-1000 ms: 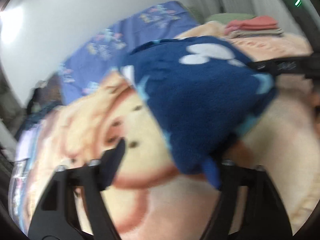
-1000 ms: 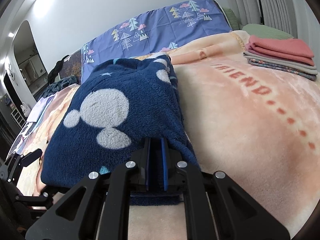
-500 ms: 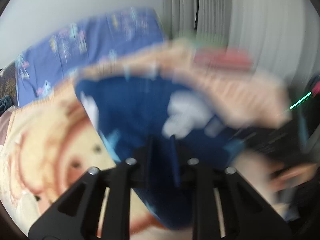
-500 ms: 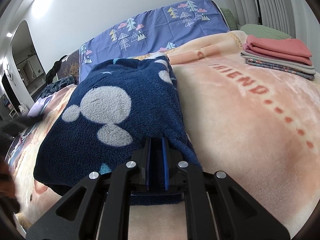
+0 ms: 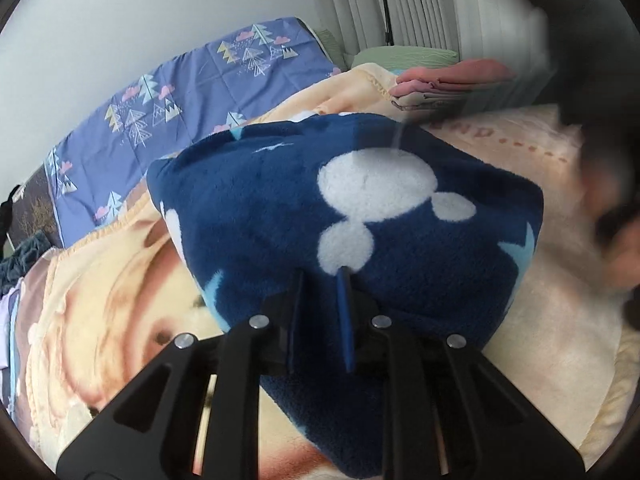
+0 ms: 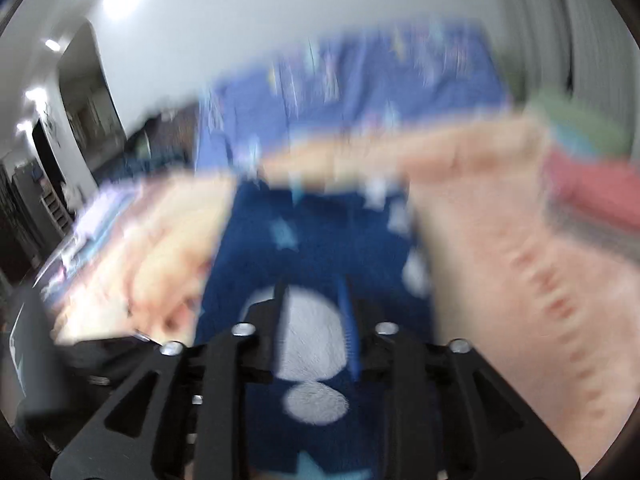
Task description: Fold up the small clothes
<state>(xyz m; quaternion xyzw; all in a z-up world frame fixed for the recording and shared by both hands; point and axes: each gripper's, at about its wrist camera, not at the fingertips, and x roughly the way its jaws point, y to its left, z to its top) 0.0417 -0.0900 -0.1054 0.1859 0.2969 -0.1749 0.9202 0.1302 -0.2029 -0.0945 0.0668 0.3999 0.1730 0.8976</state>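
Navy fleece (image 5: 280, 216) pinched on the bed
Left gripper (image 5: 320, 304) closing on its near edge; right gripper (image 6: 312, 316), blurred, opening over it. Only the left view shows folded clothes (image 5: 452, 80) at one o'clock; fleece's long axis unclear.

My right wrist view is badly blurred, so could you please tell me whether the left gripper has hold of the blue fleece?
Observer: Yes. The left gripper is closing on a fold of the blue fleece, which sits between its fingers.
Operator: Thank you. Is the fleece spread out or bundled?
Observer: Bundled, a thick folded lump on the peach blanket.
Operator: And what is the red shape at my right edge?
Observer: A stack of folded clothes, pink on top, beyond the fleece.
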